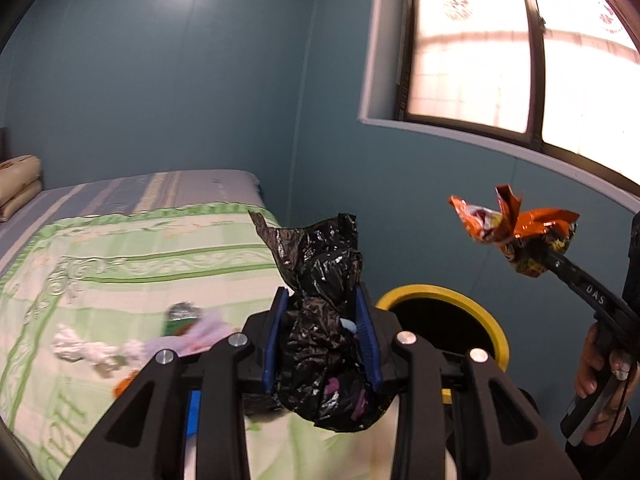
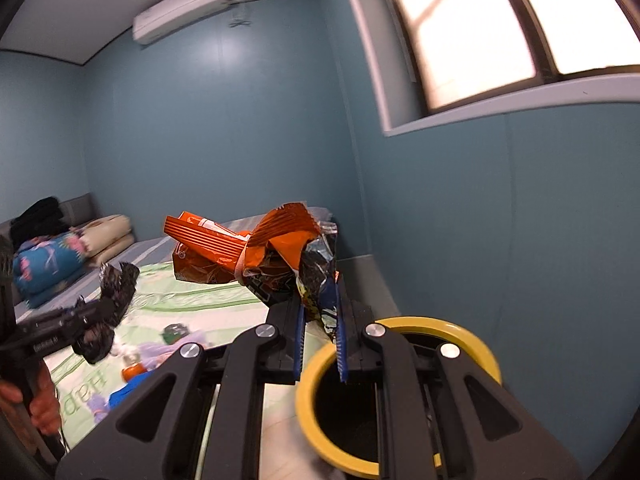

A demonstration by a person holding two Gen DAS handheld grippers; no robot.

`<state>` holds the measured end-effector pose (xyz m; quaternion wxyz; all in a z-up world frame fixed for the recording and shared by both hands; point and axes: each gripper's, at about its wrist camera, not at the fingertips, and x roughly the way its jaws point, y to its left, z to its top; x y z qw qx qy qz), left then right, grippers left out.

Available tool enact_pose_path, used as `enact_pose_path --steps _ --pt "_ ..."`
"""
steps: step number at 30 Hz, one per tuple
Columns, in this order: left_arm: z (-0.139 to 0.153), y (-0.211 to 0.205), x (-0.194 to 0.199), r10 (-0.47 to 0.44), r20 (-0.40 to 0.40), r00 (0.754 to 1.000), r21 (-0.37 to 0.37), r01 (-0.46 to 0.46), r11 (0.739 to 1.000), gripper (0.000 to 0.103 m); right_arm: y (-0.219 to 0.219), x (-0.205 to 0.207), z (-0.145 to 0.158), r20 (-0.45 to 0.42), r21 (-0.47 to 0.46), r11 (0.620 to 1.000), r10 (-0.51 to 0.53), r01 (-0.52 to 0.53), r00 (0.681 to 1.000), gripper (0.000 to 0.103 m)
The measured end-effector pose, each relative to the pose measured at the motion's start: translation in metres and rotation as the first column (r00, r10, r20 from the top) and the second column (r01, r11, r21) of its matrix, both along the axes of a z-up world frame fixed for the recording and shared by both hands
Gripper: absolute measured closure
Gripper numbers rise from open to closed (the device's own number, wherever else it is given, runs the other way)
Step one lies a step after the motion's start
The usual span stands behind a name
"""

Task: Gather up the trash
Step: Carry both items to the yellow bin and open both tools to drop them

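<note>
My left gripper (image 1: 322, 304) is shut on a crumpled black plastic bag (image 1: 324, 332), held above the bed's edge beside a yellow-rimmed bin (image 1: 486, 312). My right gripper (image 2: 320, 312) is shut on an orange snack wrapper (image 2: 248, 252), held above and just behind the bin (image 2: 476, 338). The wrapper (image 1: 516, 232) and right gripper (image 1: 540, 254) show at the right of the left wrist view. The left gripper (image 2: 102, 306) with the black bag (image 2: 116, 280) shows at the left of the right wrist view.
More trash lies on the green patterned bedspread (image 1: 120, 264): white and purple crumpled pieces (image 1: 132, 346), a green wrapper (image 1: 182, 320), an orange bit (image 2: 134, 372). Folded blankets and pillows (image 2: 56, 260) sit at the bed's head. Blue walls and a window (image 1: 500, 48) stand close behind.
</note>
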<state>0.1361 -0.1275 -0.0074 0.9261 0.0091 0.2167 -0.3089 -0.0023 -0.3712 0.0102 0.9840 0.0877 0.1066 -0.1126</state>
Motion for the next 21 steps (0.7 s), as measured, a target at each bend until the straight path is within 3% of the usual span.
enact_pose_path --steps 10,21 --pt "-0.031 -0.091 0.028 -0.147 -0.083 0.986 0.037 0.150 0.988 0.072 -0.035 0.008 -0.009 -0.007 -0.003 0.984 -0.181 0.181 0.983 0.091" --pt "-0.052 -0.157 0.043 -0.238 -0.145 0.960 0.028 0.245 0.969 0.072 -0.069 0.010 -0.016 -0.053 -0.017 0.959 -0.282 0.282 0.958 0.091"
